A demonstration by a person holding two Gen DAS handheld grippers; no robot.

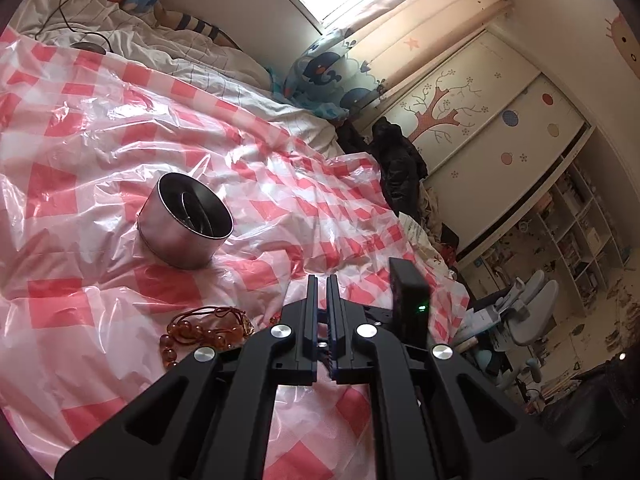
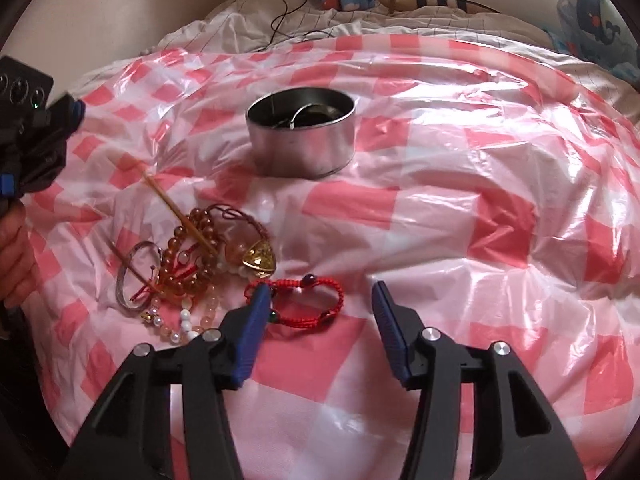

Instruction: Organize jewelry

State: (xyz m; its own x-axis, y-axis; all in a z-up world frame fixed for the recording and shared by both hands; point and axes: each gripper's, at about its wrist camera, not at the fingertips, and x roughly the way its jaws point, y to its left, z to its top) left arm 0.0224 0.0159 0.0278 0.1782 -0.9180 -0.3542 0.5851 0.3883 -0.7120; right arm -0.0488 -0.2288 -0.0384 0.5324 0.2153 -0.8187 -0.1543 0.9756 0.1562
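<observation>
Bedroom setting: a bed covered by a pink-and-white checked plastic sheet [image 1: 100,128], with a curtained window and a decorated wardrobe [image 1: 480,120] behind.

Left wrist view: the left gripper [image 1: 322,284] has its jaws pressed together with nothing between them, held above the sheet. A round metal tin [image 1: 180,232] stands open on the sheet ahead and to the left, tilted with the bedding; a thin metal bangle [image 1: 192,212] lies inside. Amber beads [image 1: 192,336] on a brown cord lie near the gripper's left side.

Right wrist view: the right gripper [image 2: 320,296] is spread, its jaws apart and gripping nothing. A red braided bracelet [image 2: 304,300] lies on the sheet between the fingertips, its left end at the left finger; contact cannot be confirmed. A heap of jewelry [image 2: 192,264] sits just left of it: amber beads, a silver bangle [image 2: 132,276], pearl-like beads [image 2: 180,324], a gold heart-shaped pendant [image 2: 260,260] and thin sticks. The tin stands beyond, well apart. A hand [image 2: 14,256] holds the other gripper at the left edge.
</observation>
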